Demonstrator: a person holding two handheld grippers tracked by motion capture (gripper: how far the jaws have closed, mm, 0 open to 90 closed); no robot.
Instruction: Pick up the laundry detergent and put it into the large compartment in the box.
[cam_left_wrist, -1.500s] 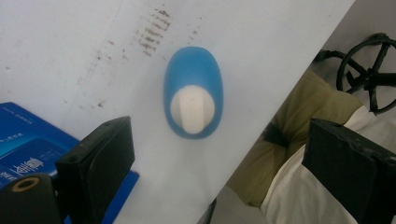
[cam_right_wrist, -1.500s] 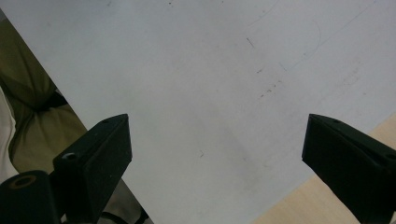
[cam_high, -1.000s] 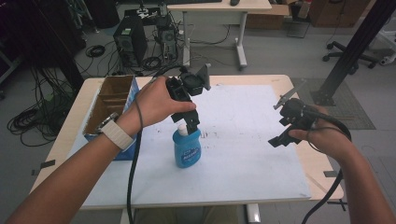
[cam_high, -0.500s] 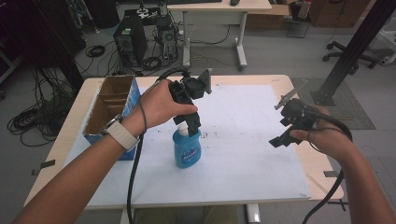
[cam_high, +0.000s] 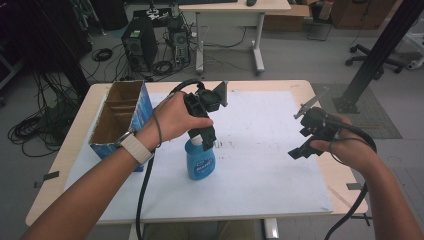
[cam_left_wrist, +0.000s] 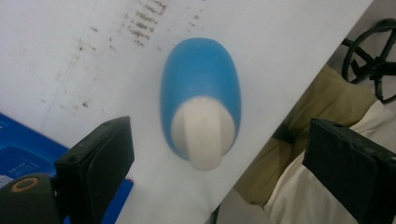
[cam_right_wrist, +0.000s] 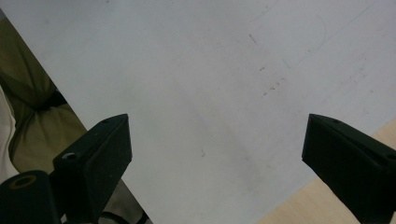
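the blue bottle (cam_high: 201, 161) is standing upright on the white sheet (cam_high: 270, 165) covering the table (cam_high: 60, 165), near the sheet's middle and just to the right of the blue cardboard box (cam_high: 119, 120). the left gripper (cam_high: 206, 142) is being held directly above the bottle's white cap (cam_left_wrist: 202, 131), pointing down at it. in the left gripper view the jaws are being kept spread wide, one on each side of the cap and apart from it, so nothing is being grasped; the bottle's blue shoulder (cam_left_wrist: 201, 74) is being seen from above between them. the right gripper (cam_high: 301, 150) is being held over the right part of the sheet, well apart from the bottle. its jaws are likewise being held released and wide, with bare sheet (cam_right_wrist: 210, 93) lying between them.
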